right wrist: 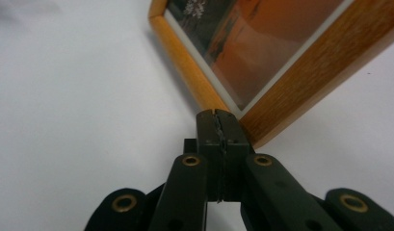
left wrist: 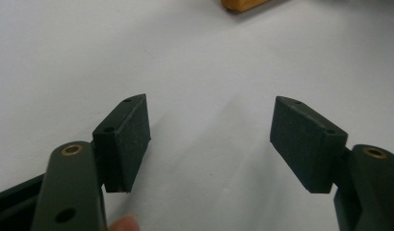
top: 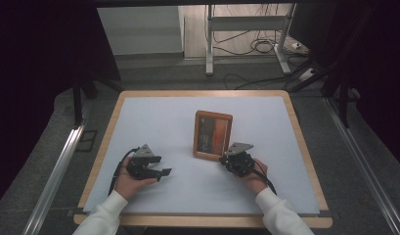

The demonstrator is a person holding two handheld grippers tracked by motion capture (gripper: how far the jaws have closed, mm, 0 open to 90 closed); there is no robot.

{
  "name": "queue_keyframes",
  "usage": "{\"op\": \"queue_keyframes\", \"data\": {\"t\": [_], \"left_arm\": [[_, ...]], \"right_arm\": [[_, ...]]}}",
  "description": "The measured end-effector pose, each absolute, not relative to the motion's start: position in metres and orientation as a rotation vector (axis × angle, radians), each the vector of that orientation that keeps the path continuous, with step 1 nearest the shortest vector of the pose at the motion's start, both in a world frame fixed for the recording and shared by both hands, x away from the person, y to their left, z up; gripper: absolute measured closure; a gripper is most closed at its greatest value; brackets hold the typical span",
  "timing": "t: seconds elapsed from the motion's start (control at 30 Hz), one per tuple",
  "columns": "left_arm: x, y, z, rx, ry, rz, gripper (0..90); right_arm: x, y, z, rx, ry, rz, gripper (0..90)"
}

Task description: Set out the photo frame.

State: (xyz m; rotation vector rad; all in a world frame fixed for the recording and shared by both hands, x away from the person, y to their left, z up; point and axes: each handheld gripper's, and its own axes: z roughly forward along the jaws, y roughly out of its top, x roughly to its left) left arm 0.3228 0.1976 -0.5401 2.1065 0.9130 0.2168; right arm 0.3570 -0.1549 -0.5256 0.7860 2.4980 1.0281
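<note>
frame (top: pixel 213 135) is lying flat near the middle of the white mat (top: pixel 153 122), a bit right of centre. right gripper (top: pixel 228 159) is sitting at the frame's near right corner – jaws pressed fully together, tips touching or just at the wood edge in the right gripper view (right wrist: pixel 218 114), nothing clamped between them. left gripper (top: pixel 162 172) is resting on the mat well left of the frame – jaws standing wide apart, gripping nothing, bare mat between them (left wrist: pixel 211 139).
</note>
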Motion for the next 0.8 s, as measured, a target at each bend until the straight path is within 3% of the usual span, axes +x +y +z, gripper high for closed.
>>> {"op": "queue_keyframes", "data": {"t": [0.8], "left_arm": [[0.322,0.196,-0.5403,2.109,0.904,0.215,29.8]], "right_arm": [[0.3607,-0.161,-0.5264,0.806,2.474,1.037,89.9]]}}
